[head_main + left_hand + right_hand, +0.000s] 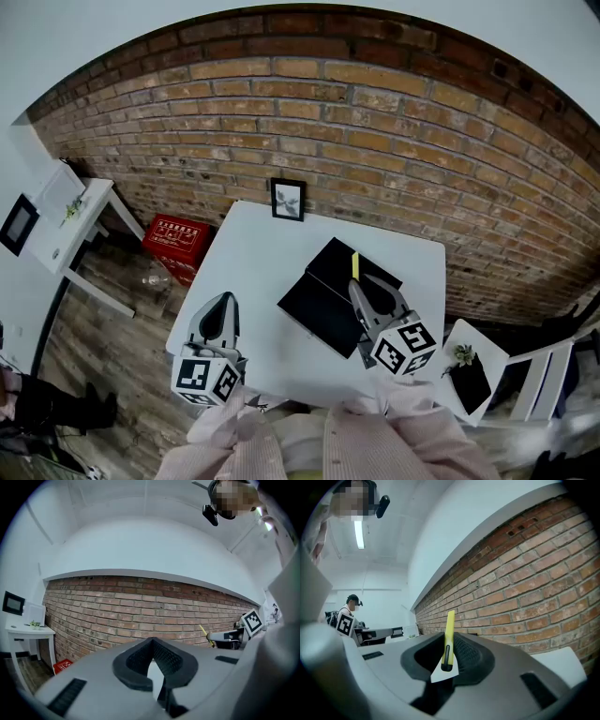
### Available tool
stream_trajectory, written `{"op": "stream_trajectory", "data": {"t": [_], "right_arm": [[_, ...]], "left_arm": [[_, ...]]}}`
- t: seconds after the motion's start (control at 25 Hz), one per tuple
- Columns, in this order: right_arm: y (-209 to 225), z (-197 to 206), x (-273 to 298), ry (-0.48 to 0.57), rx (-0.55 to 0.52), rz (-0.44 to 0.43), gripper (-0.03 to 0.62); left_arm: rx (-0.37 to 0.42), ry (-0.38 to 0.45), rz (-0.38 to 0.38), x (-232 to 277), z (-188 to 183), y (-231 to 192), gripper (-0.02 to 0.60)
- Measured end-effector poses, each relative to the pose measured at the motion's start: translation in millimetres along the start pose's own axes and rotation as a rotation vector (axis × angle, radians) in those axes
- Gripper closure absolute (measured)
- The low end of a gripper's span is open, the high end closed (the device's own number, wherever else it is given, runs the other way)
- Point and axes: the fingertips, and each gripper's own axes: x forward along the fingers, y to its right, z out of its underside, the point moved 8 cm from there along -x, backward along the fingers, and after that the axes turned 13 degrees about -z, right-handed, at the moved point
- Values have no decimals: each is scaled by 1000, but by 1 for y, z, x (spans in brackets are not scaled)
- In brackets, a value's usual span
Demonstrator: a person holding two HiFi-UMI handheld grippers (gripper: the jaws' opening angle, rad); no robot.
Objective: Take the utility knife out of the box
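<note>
An open black box (323,305) lies on the white table (253,272), its two dark halves side by side. My right gripper (362,288) hovers over the box, shut on a slim yellow utility knife (355,265) that sticks out past its fingertips toward the brick wall. In the right gripper view the knife (449,630) stands upright between the jaws of my right gripper (448,654). My left gripper (223,307) is over the table's left edge, shut with nothing in it; its tips (151,642) meet in the left gripper view, where the knife (204,632) shows far right.
A small framed picture (288,199) stands at the table's far edge against the brick wall. A red crate (178,239) sits on the wooden floor to the left, near a white side table (66,225). A white stand (473,370) with a small plant is at right.
</note>
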Motion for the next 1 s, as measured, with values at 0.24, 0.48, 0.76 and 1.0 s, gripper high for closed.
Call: {"op": "stream_trajectory", "data": {"t": [0.24,0.48,0.76,1.0], "right_arm": [[-1,-19,-8,65,-22,13,531],[0,-35,-23,124,-37,31,531],[0,-45,-31,137,-83,49,531],[-1,-44,-31,122,-104,46,531]], "left_arm": [[6,40,-36,-5,-16,-5,589],[19,91,-70,-12,-31,-11,589],[31,118,-92,-16,-44,-15,589],[30,107,-95,-18,-42,-12,589]]}}
